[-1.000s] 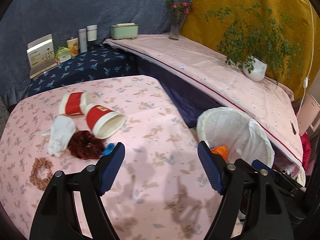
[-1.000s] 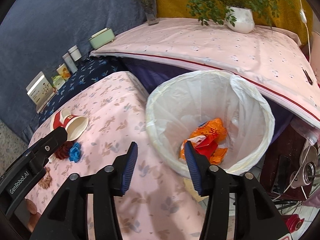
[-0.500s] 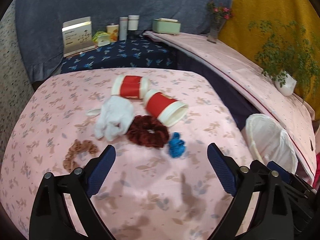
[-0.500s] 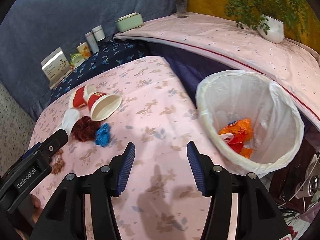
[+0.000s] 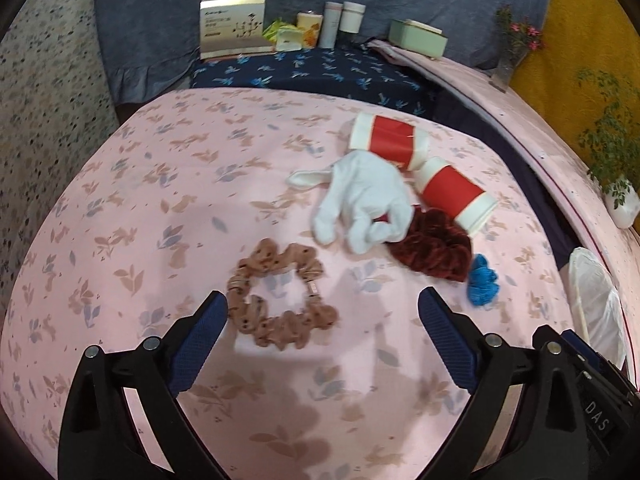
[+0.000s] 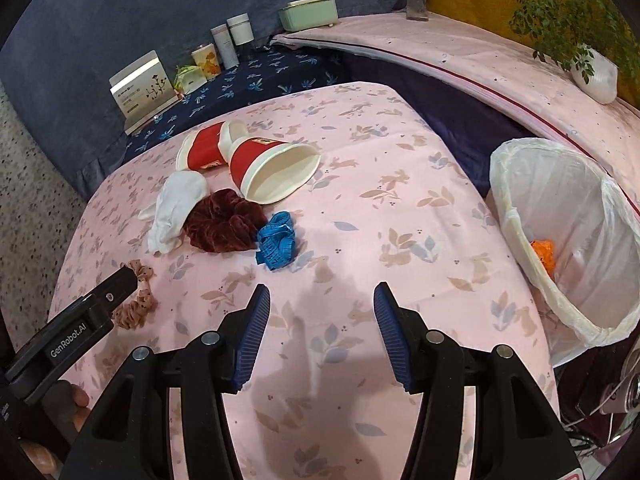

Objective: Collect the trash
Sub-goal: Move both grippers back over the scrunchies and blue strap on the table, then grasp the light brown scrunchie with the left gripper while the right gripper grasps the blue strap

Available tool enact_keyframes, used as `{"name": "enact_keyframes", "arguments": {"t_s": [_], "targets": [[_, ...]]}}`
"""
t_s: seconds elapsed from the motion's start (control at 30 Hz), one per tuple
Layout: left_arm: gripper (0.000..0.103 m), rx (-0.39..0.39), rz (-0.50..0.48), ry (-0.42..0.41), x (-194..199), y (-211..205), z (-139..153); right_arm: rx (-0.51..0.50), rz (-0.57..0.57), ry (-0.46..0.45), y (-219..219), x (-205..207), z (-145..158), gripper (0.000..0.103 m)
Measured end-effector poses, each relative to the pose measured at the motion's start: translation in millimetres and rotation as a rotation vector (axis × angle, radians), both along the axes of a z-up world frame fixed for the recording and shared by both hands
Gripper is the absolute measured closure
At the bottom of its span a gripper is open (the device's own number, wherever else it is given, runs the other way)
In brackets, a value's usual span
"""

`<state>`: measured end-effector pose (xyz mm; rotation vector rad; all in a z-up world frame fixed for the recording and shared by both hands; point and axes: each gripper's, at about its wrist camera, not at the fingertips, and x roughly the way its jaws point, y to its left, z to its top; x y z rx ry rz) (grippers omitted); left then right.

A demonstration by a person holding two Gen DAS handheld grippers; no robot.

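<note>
Trash is lying beyond both pairs of jaws on the pink tablecloth [image 5: 120,208], nothing of it between them: the left gripper [image 5: 322,320], its jaws just having been opening and now spread wide and empty, is hovering with the tan scrunchie [image 5: 280,300] just ahead between its tips. The right gripper [image 6: 320,316] is hanging half spread and empty, short of the blue tape [image 6: 277,246]. Farther off, the maroon scrunchie [image 5: 434,246] and white glove [image 5: 366,200] are touching, two red paper cups [image 6: 256,156] are lying on their sides behind them, and the lined bin [image 6: 568,232] is standing at the table's right edge.
</note>
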<state>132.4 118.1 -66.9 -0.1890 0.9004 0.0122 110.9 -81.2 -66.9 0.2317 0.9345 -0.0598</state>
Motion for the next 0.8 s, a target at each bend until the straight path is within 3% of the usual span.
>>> {"name": "enact_keyframes", "arguments": {"t_s": [0.67, 0.8], "targets": [[0.01, -0.02, 0.04, 0.109, 25.9, 28.4, -35.9, -0.001, 0.03, 0.054, 30.4, 57.0, -31.4, 0.05], [0.017, -0.021, 0.017, 0.107, 27.9, 24.7, -36.6, -0.002, 0.026, 0.062, 31.3, 65.8, -36.2, 0.05]]}}
